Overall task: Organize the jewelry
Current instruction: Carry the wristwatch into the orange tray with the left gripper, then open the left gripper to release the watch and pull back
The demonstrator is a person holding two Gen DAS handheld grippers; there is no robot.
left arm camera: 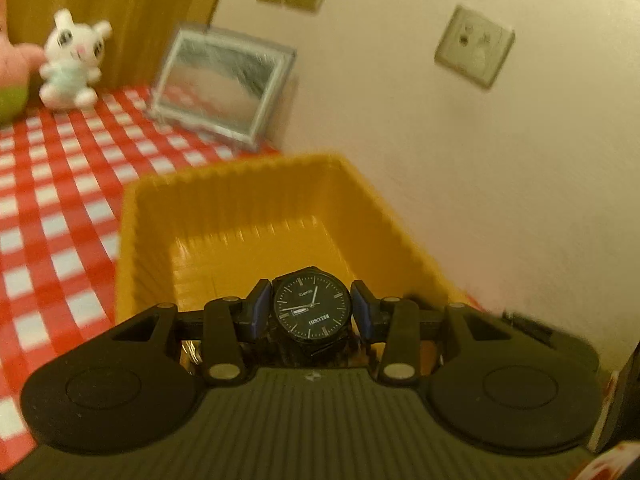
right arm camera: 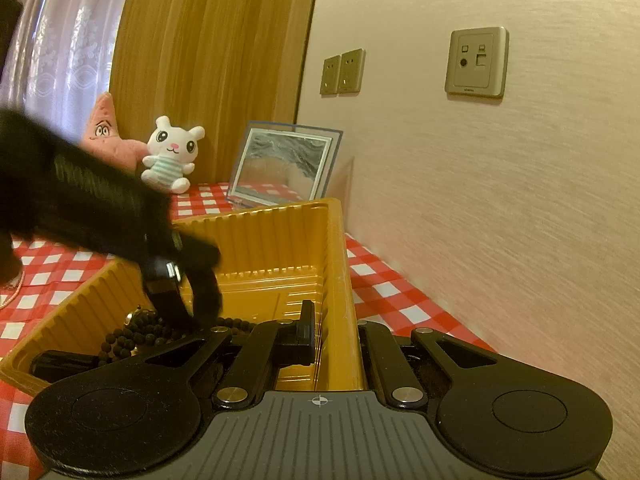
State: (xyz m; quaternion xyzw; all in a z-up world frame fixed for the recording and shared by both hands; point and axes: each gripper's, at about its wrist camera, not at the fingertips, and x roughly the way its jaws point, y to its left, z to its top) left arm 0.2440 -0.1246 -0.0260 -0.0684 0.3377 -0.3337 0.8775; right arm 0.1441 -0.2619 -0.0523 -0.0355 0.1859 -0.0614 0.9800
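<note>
Table (right arm camera: 384, 280) covered in red-and-white checked cloth, set against the wall. Resting directly on it: yellow ribbed tray (right arm camera: 336, 248) near the wall; framed picture (right arm camera: 284, 168) propped upright behind the tray; white plush bunny (right arm camera: 172, 156) and pink star plush (right arm camera: 106, 124) side by side at the back.

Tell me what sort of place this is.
Most likely a room in a home. A table under a red-and-white checked cloth stands against a papered wall with beige socket plates; a white plush rabbit and a pink plush starfish sit beside a lace curtain.
</note>
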